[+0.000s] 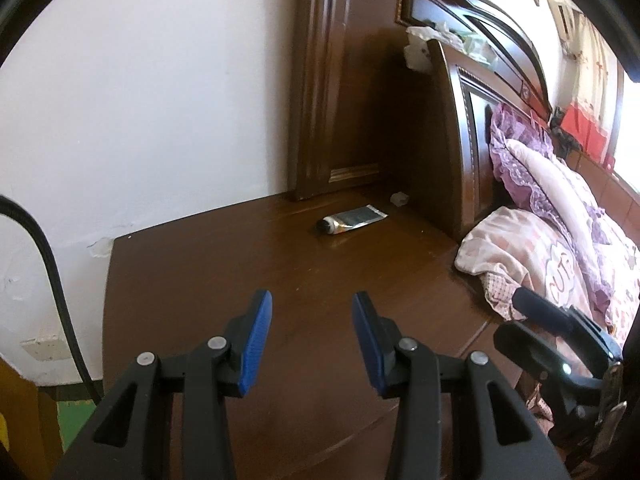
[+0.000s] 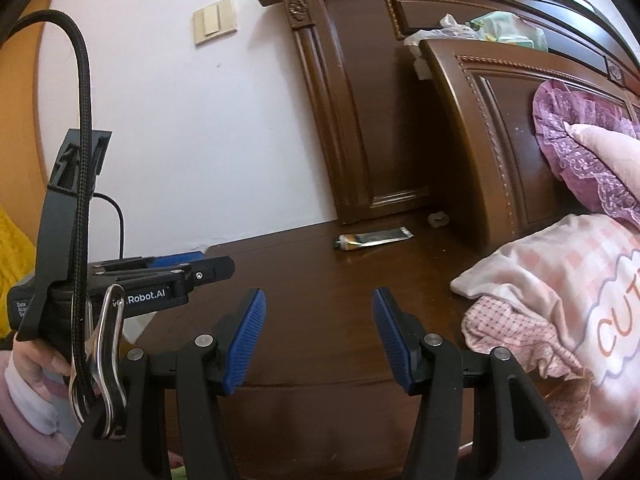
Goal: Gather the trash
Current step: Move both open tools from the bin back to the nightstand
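A squeezed dark tube (image 1: 352,220) (image 2: 372,238) with a black cap lies on the brown nightstand (image 1: 240,272) (image 2: 304,280), near its back. A small crumpled white scrap (image 1: 399,199) (image 2: 439,219) sits behind the tube, by the foot of the headboard. My left gripper (image 1: 312,304) hovers over the front of the nightstand, well short of the tube, open with nothing between its blue pads. My right gripper (image 2: 319,300) is open and empty too, also short of the tube. The right wrist view has the left gripper (image 2: 208,266) side-on at the left, with a hand holding it.
The tall wooden headboard (image 1: 460,140) (image 2: 500,140) rises at the right of the nightstand, with a plastic bag and packets (image 1: 440,36) (image 2: 480,28) on its ledge. Pink pillows (image 1: 528,256) (image 2: 560,280) lie against the nightstand's right edge. A white wall (image 1: 140,120) bounds the left.
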